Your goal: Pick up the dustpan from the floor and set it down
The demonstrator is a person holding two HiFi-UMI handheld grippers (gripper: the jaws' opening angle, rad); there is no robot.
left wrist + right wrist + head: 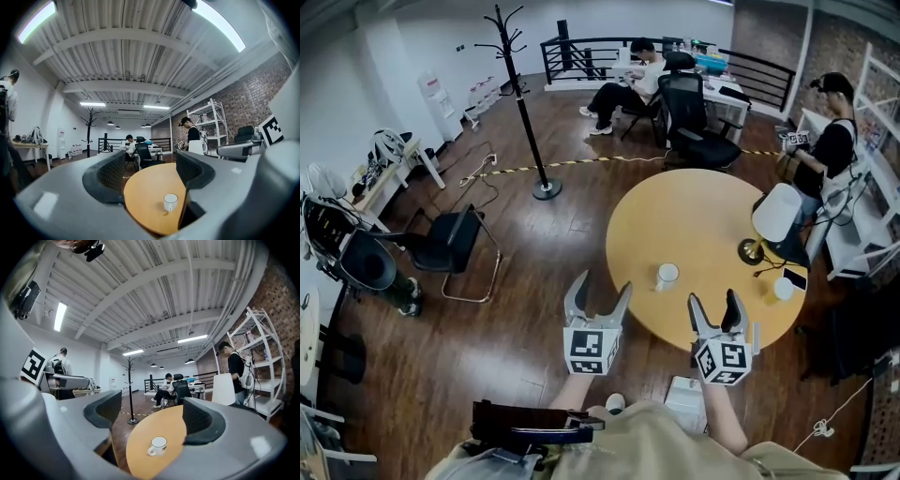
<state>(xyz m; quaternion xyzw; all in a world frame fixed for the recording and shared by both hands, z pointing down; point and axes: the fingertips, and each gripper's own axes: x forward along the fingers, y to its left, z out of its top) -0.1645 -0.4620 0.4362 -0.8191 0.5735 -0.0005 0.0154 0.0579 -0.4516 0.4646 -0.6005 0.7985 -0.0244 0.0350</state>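
The dustpan, as far as I can judge, is the dark, flat thing at the bottom of the head view. It lies low on the wooden floor, close in by my feet and partly hidden by my own clothing. I cannot make out its shape for certain, and neither gripper view shows it.

If it is a dustpan, I expect it to be light, stiff plastic with smooth, slippery walls. It should be tough enough, but likely to swing pan-down when held by one end. I would grip the handle close to where it meets the pan, or pinch the thin rear wall, instead of trying to span the body.

Neither gripper is on it. The left gripper is held level out in front, its fingers apart with nothing between them. The right gripper sits beside it, its fingers also spread and empty. Both point across the round yellow table at a white cup, well apart from the dark thing below.

Just beside my feet there is also a white object that I cannot identify.
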